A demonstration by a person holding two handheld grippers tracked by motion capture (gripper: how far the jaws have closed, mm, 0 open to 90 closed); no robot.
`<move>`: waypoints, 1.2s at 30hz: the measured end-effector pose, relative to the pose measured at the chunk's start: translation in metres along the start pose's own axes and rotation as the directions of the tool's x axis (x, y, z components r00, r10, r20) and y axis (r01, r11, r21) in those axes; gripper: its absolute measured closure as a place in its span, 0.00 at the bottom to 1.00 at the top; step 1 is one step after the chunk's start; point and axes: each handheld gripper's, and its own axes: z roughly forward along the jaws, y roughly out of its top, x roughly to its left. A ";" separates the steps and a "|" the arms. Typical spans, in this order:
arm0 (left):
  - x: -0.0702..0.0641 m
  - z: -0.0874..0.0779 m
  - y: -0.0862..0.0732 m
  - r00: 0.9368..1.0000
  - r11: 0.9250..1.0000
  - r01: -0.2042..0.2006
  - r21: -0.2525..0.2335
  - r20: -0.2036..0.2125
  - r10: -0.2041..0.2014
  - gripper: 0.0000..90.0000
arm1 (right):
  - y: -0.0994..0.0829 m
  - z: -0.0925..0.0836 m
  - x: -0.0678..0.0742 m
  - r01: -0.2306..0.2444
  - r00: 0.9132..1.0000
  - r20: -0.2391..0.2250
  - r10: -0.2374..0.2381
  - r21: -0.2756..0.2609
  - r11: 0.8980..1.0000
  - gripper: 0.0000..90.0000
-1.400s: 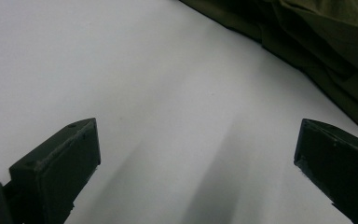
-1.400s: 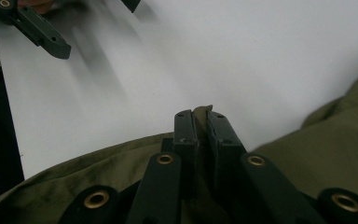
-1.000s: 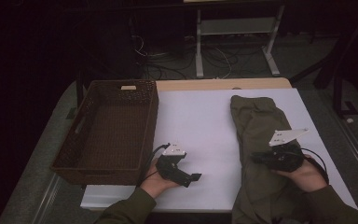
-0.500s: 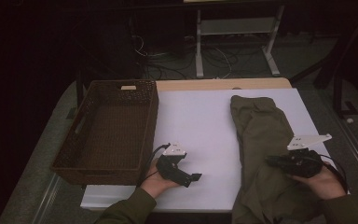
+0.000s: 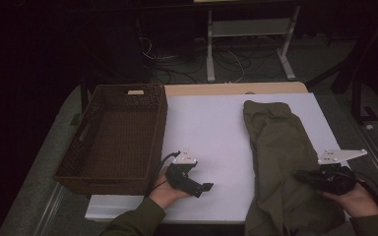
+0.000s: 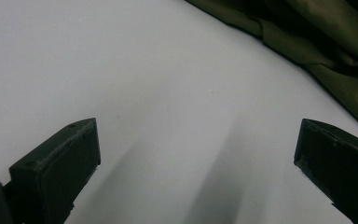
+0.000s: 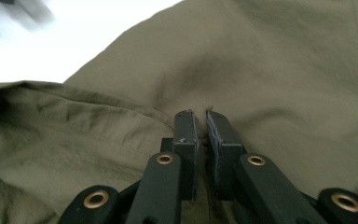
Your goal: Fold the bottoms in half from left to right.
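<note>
Olive garment (image 5: 280,162): high view, lying lengthwise on the right of the white table (image 5: 211,128), wicker basket (image 5: 113,132) far left. Left gripper view: my left gripper (image 6: 191,163) spread wide over bare table. Right gripper view: my right gripper (image 7: 202,122) pinching a garment fold.

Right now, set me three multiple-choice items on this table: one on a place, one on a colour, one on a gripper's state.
1. Where does the wicker basket stand?
A. at the table's left
B. on the garment
C. at the table's right

2. What colour is the garment?
A. red
B. olive green
C. white

3. How do the right gripper jaws stand?
A. wide open
B. pinched on the garment
C. closed on the basket rim

Key: 1 A, it stands left of the garment; 2 B, olive cloth; 3 B, a fold sits between the closed jaws.
</note>
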 end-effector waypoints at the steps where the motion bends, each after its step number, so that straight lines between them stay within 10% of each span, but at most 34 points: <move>1: 0.000 0.000 0.000 1.000 1.000 0.000 0.000 0.000 0.000 0.00 | 0.000 0.000 0.000 0.000 1.000 0.000 0.000 0.000 1.000 0.92; 18: 0.000 0.000 0.000 1.000 1.000 -0.003 0.002 0.002 0.003 0.00 | -0.040 -0.006 -0.014 -0.080 0.995 0.072 0.073 0.095 0.992 0.91; 28: -0.001 0.000 0.001 1.000 1.000 -0.006 0.004 0.004 0.006 0.00 | -0.002 -0.010 -0.012 -0.087 0.993 0.082 0.090 -0.045 0.995 0.53; 36: -0.002 0.001 0.001 1.000 1.000 -0.005 0.004 0.005 0.005 0.00 | 0.034 0.007 -0.005 -0.041 0.998 0.037 0.043 -0.069 0.997 0.73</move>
